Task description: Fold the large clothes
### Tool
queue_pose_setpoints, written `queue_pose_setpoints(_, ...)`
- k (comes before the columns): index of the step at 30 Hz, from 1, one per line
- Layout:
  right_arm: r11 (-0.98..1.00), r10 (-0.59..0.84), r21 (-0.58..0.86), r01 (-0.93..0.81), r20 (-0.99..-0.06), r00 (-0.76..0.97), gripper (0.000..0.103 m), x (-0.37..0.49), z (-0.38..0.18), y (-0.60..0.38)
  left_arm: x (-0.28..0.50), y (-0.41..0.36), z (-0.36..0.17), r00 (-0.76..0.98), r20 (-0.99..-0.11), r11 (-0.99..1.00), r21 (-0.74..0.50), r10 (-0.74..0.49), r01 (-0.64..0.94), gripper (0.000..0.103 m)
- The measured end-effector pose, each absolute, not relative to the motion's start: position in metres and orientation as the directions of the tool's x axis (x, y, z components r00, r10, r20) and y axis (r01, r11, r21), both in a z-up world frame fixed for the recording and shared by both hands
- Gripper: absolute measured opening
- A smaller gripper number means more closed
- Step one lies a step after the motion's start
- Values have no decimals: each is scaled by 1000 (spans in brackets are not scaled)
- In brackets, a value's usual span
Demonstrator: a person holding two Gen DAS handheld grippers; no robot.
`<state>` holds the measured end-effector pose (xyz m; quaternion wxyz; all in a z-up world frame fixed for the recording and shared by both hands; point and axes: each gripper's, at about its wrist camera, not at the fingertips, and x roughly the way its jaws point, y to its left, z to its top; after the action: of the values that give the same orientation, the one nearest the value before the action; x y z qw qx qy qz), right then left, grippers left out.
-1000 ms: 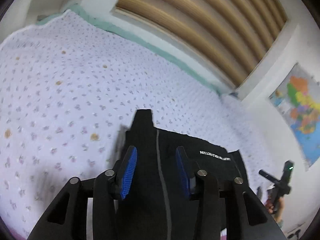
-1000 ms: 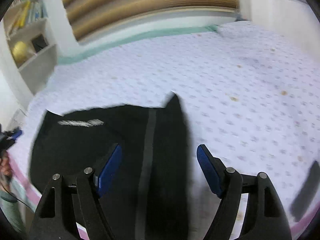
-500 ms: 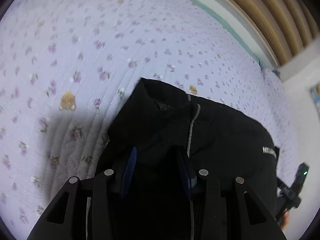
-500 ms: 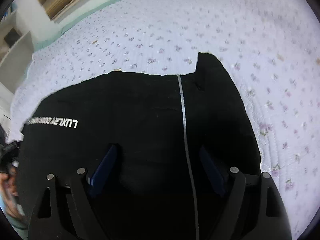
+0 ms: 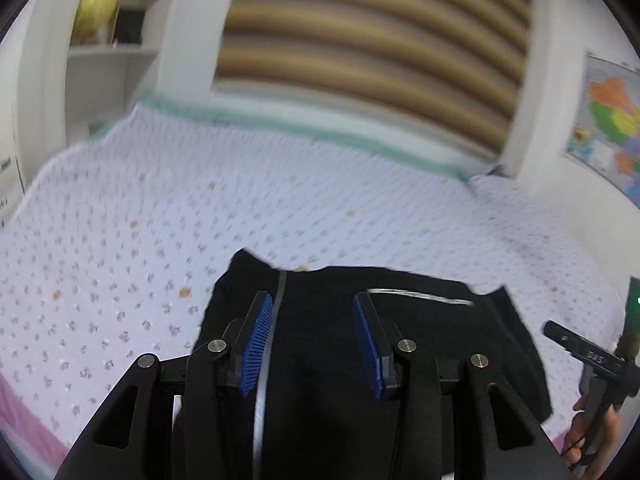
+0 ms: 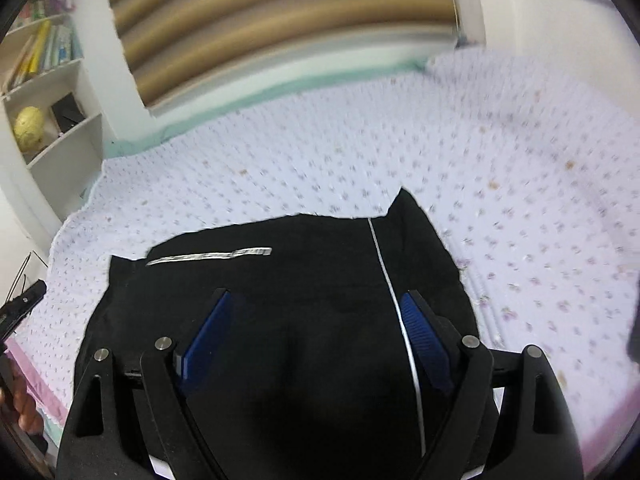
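Observation:
A black garment (image 5: 400, 344) with a thin grey stripe and a white printed line lies folded flat on the near part of the bed; it also shows in the right wrist view (image 6: 304, 280). My left gripper (image 5: 314, 340) is open and empty, raised above the garment's left part. My right gripper (image 6: 316, 336) is open wide and empty, above the garment's middle. The right gripper's handle and the hand holding it (image 5: 596, 384) show at the left wrist view's right edge.
The bed has a pale lilac flowered quilt (image 5: 200, 216) (image 6: 500, 184) with a pink edge near me. A striped headboard (image 5: 368, 40) stands at the far side. White shelves with books and a yellow ball (image 6: 28, 128) stand at the left. A map (image 5: 612, 120) hangs at the right.
Both grippers have lifted and tilted up from close over the garment. The left gripper's jaws have opened wider. The garment lies still on the bed.

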<state>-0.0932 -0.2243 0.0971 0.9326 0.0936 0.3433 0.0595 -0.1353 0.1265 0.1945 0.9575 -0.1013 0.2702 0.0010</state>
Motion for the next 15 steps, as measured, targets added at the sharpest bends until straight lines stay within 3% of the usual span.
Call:
queue_pose_setpoints(5, 986, 148, 154, -69, -591, 793, 89, -137, 125, -198, -184, 100, 209, 866, -498, 993, -75, 44, -94, 50)
queue_pose_setpoints(9, 992, 119, 104, -73, -550, 827, 91, -162, 143, -182, -205, 88, 221, 871, -479, 990, -18, 111, -137, 62)
queue_pose_setpoints(15, 992, 125, 64, -107, -513, 849, 94, -192, 155, -155, -221, 79, 220, 864, -481, 987, 20, 148, -158, 62)
